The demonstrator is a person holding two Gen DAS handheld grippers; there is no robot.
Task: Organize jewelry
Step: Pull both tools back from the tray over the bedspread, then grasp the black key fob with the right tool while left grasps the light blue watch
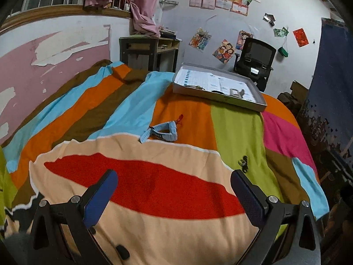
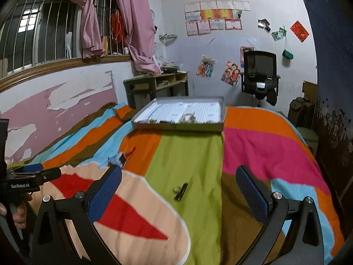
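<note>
While both tools (image 1: 174, 185) (image 2: 178, 184) gape wide, blue watch (image 1: 162, 132) lies crosswise, strap tip pointing left.

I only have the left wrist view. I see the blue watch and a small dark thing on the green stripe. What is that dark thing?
Observer: In the right wrist view the small dark piece looks like a clip, blurred, lying loose on the green stripe.
Operator: Is the right gripper on it?
Observer: No. The right gripper is open, and the piece lies between its fingers.
Operator: Is the tray clear on that side?
Observer: The tray lies straight ahead, beyond the piece.
</note>
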